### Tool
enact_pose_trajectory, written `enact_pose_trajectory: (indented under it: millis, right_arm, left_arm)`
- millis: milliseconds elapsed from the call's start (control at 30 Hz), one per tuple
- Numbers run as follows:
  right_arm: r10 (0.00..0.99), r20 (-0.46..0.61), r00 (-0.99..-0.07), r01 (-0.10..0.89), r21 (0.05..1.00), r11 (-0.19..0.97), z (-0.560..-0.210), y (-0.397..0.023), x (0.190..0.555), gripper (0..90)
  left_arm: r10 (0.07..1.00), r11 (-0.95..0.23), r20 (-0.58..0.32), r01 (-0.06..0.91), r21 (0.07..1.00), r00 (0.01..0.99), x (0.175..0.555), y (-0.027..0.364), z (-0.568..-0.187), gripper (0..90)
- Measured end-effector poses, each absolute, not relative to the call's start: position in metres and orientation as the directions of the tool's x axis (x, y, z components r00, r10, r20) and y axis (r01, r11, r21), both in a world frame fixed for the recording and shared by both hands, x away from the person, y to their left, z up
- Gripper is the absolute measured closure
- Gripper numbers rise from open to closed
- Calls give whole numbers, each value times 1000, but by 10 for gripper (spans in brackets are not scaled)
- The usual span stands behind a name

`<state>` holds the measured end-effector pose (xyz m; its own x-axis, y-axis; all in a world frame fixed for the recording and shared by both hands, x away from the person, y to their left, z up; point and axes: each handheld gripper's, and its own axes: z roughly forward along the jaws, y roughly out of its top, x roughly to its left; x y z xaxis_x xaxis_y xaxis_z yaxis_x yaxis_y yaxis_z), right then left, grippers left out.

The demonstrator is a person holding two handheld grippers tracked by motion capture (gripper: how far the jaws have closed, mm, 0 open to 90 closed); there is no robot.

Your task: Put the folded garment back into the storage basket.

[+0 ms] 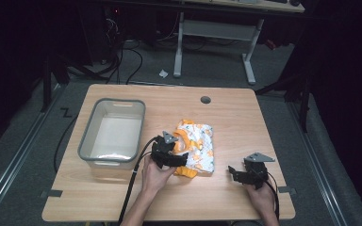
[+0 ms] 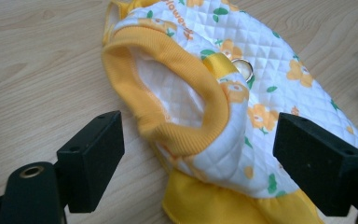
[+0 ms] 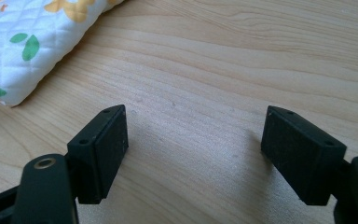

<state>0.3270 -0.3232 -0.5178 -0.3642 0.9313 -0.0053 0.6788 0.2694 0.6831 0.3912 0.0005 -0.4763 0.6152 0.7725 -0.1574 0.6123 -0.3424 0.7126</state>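
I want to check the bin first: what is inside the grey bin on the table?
The grey bin shows a bare pale floor in the high view, with nothing lying in it. Its near wall hides the strip of floor right behind it.

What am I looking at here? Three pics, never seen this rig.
No robot: a person holds handheld tongs in each hand. One picture looks down from above the wooden table; the other two come from cameras riding on each tool. The left tongs stand open, jaws either side of a quilted white-and-yellow flowered garment, not pressing it. The right tongs are open over bare wood, holding nothing. A grey plastic tub sits at the table's left.
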Motion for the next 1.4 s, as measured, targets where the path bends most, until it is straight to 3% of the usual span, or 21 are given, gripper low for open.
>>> enact_pose_trajectory:
  millis: [1000, 1400]
  right_arm:
    - [931, -5, -364, 679, 683, 269, -518, -323, 327, 232]
    - [932, -5, -364, 679, 683, 269, -518, -323, 327, 232]
  left_arm:
    - [819, -379, -111, 677, 631, 563, 429, -26, -508, 205]
    - [796, -406, -102, 651, 641, 597, 424, -32, -513, 391]
